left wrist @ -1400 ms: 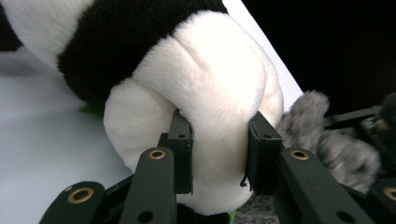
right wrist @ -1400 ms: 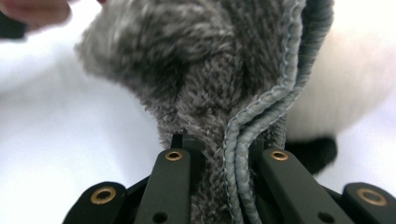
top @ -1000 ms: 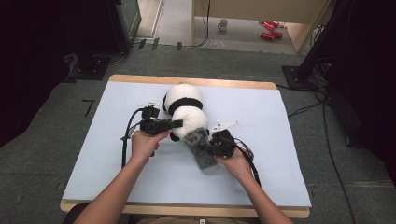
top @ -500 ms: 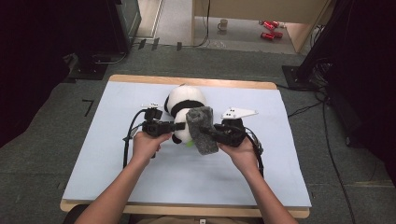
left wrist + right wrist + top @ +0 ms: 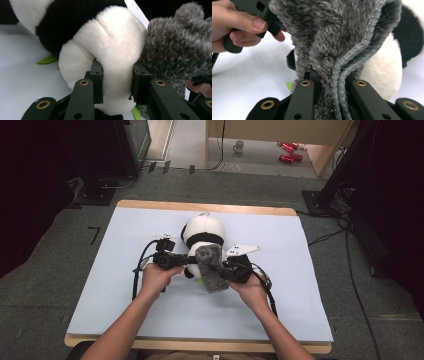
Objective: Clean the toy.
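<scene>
A black and white panda plush (image 5: 202, 227) lies on the pale blue mat (image 5: 125, 310). My left gripper (image 5: 187, 261) comes in from the left and is shut on its white lower body; in the left gripper view the pads (image 5: 97, 75) dent the panda's plush (image 5: 110, 45). My right gripper (image 5: 222, 270) is shut on a grey fuzzy garment (image 5: 210, 267) with a stitched hem and holds it upright against the panda's lower end. In the right gripper view the grey fabric (image 5: 332, 32) rises out of the right gripper (image 5: 329, 82), with the panda (image 5: 379, 72) behind it.
Small green felt leaves (image 5: 47, 60) poke out under the panda. The table's wooden rim (image 5: 200, 345) runs along the near side. On the floor beyond stand a mug (image 5: 240, 145), red cans (image 5: 287, 152) and black stand bases (image 5: 100, 190).
The right gripper has lifted the grey garment off the mat and carried it left and up against the panda. The left gripper has stayed clamped on the panda.
</scene>
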Motion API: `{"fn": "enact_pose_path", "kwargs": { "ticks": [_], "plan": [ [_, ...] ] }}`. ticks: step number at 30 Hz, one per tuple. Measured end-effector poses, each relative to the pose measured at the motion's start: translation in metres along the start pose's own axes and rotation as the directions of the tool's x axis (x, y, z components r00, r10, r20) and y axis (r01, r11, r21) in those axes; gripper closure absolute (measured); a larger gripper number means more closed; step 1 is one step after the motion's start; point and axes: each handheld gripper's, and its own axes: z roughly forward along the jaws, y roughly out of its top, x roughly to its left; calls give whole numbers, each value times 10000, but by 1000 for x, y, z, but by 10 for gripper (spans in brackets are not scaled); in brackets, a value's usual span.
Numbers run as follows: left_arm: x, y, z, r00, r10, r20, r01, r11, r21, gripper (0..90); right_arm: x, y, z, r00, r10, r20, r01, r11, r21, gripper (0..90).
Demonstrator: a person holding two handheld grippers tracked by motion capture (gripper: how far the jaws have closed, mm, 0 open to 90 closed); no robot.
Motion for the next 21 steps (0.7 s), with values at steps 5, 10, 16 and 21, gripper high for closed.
{"fn": "enact_pose_path", "kwargs": {
  "ticks": [5,10,16,21],
  "plan": [
    [1,0,-1,9997,187,-165,-186,9998,27,685,-3,-12,5,9997,65,-229,-58,9995,305,800],
    [4,2,-3,9993,293,-217,-292,9996,48,684,-2,-15,10,9989,241,-390,-225,9989,418,800],
    [3,5,-4,9977,521,-425,-518,9986,77,682,-4,-23,18,9993,119,-351,-84,9950,991,800],
    [4,6,-6,9961,662,-589,-663,9978,4,680,-6,-28,24,9999,-14,-108,30,9887,1496,799]
  ]
}}
